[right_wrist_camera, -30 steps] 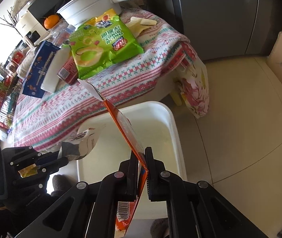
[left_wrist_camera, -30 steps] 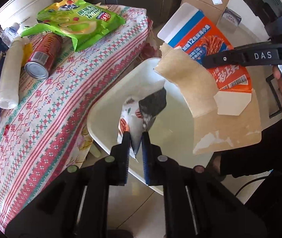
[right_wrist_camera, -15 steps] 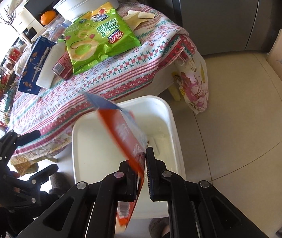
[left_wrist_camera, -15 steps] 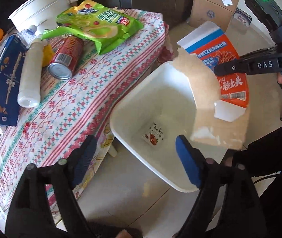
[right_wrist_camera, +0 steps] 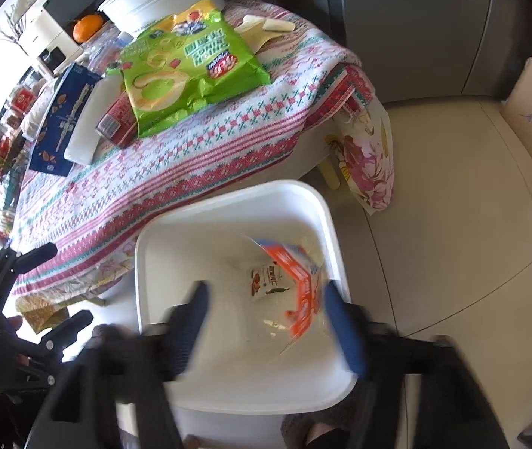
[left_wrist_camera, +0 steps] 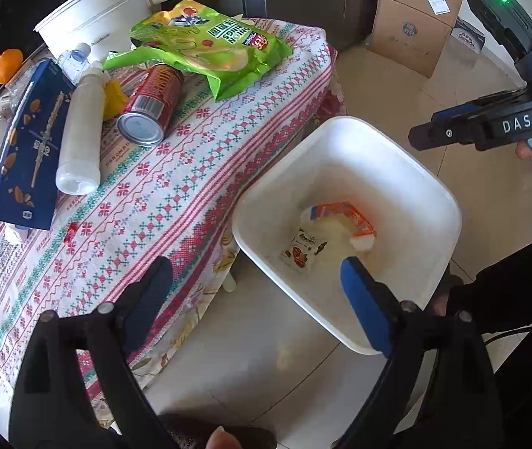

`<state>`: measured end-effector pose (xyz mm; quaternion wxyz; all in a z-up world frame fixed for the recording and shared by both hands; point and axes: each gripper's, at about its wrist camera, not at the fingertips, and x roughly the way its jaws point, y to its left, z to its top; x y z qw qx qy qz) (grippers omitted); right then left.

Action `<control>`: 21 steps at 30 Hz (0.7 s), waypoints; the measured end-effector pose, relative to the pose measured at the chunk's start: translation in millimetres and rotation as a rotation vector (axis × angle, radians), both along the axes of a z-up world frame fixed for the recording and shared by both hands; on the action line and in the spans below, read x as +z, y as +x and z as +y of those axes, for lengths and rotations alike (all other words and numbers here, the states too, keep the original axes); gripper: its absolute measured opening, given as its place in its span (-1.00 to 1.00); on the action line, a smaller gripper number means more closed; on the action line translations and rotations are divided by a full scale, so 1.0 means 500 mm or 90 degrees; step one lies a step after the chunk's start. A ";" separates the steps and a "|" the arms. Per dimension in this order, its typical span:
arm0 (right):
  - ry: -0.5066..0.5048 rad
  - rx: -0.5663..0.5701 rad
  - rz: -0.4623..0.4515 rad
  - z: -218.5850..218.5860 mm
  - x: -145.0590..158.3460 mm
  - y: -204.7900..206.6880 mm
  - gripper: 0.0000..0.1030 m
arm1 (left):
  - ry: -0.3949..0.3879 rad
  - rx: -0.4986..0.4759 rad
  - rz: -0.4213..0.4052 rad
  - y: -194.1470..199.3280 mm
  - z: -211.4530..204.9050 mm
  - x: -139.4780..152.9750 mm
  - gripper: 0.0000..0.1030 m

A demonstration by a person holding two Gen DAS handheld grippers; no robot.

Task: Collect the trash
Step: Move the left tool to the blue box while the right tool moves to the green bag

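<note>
Fingers (right_wrist_camera: 344,331) of both grippers wide apart, orange carton (right_wrist_camera: 297,288) & wrapper (left_wrist_camera: 303,249) in bin (left_wrist_camera: 449,202).

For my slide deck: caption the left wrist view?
Open left tool above white bin holding orange carton and small wrapper.

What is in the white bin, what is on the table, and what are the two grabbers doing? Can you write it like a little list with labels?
bin: white bin on the floor beside the table
in the bin: orange carton and a small snack packet
table: patterned cloth
still on the table: green chip bag, red can, white bottle, blue box
left gripper: open, holding nothing, above the bin's edge
right gripper: open, holding nothing, over the bin
</note>
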<state>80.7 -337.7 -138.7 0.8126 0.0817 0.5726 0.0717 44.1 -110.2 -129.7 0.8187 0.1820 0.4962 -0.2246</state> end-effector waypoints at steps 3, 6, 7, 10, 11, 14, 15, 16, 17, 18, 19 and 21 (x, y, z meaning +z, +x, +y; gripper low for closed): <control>-0.009 -0.001 -0.008 0.000 0.010 0.003 0.40 | 0.003 0.005 -0.006 0.001 0.004 0.004 0.85; -0.021 -0.003 -0.017 0.001 0.021 0.007 0.46 | 0.003 0.011 -0.014 0.004 0.009 0.009 0.88; -0.025 -0.003 -0.021 0.002 0.025 0.009 0.48 | 0.003 0.013 -0.016 0.005 0.012 0.011 0.89; -0.032 -0.002 -0.030 0.004 0.034 0.012 0.51 | 0.003 0.020 -0.024 0.010 0.020 0.017 0.94; -0.034 -0.002 -0.032 0.005 0.037 0.013 0.52 | 0.002 0.022 -0.030 0.012 0.023 0.022 0.96; -0.037 -0.002 -0.039 0.012 0.047 0.019 0.53 | -0.012 0.025 -0.058 0.017 0.038 0.041 0.98; -0.037 -0.001 -0.041 0.014 0.050 0.021 0.53 | -0.018 0.031 -0.069 0.020 0.046 0.050 0.98; -0.037 -0.001 -0.044 0.017 0.056 0.024 0.53 | -0.025 0.038 -0.080 0.023 0.056 0.058 0.99; -0.037 -0.001 -0.048 0.020 0.061 0.026 0.54 | -0.033 0.046 -0.087 0.028 0.065 0.066 0.99; -0.037 -0.002 -0.054 0.023 0.068 0.030 0.55 | -0.043 0.056 -0.094 0.034 0.078 0.074 0.99; -0.037 -0.002 -0.059 0.025 0.073 0.033 0.56 | -0.051 0.067 -0.099 0.041 0.090 0.083 0.99; -0.037 -0.002 -0.071 0.032 0.087 0.041 0.58 | -0.068 0.088 -0.110 0.056 0.115 0.098 0.99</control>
